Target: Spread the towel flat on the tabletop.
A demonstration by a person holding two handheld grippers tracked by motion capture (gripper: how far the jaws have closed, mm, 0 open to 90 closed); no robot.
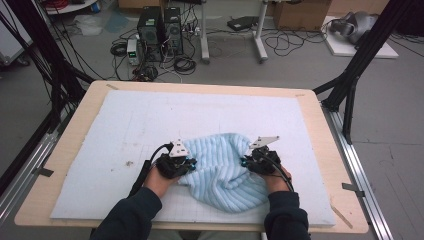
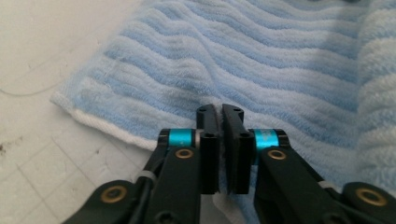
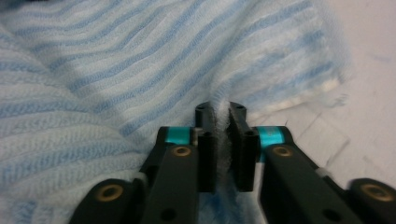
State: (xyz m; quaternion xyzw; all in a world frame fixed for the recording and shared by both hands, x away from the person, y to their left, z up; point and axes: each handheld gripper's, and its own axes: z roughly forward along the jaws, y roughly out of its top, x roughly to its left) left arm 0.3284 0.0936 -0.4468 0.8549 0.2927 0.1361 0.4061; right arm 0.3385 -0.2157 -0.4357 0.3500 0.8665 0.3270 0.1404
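A light blue striped towel (image 1: 225, 170) lies crumpled on the pale mat (image 1: 150, 115), near the front of the table. My left gripper (image 1: 191, 167) sits at the towel's left edge, held in a hand with a dark sleeve. In the left gripper view its jaws (image 2: 220, 112) are shut over the towel (image 2: 233, 56), close to the white hem, with a thin bit of cloth between them. My right gripper (image 1: 246, 161) is at the towel's right side. Its jaws (image 3: 219, 109) are shut on a raised fold of the towel (image 3: 116, 60), and fluffy cloth shows between the pads.
The mat covers a wooden table (image 1: 320, 165) whose bare rim runs all round. Black frame posts (image 1: 360, 65) stand at the far corners. On the floor beyond are computer towers (image 1: 160, 30), cables and a white stand (image 1: 260, 45).
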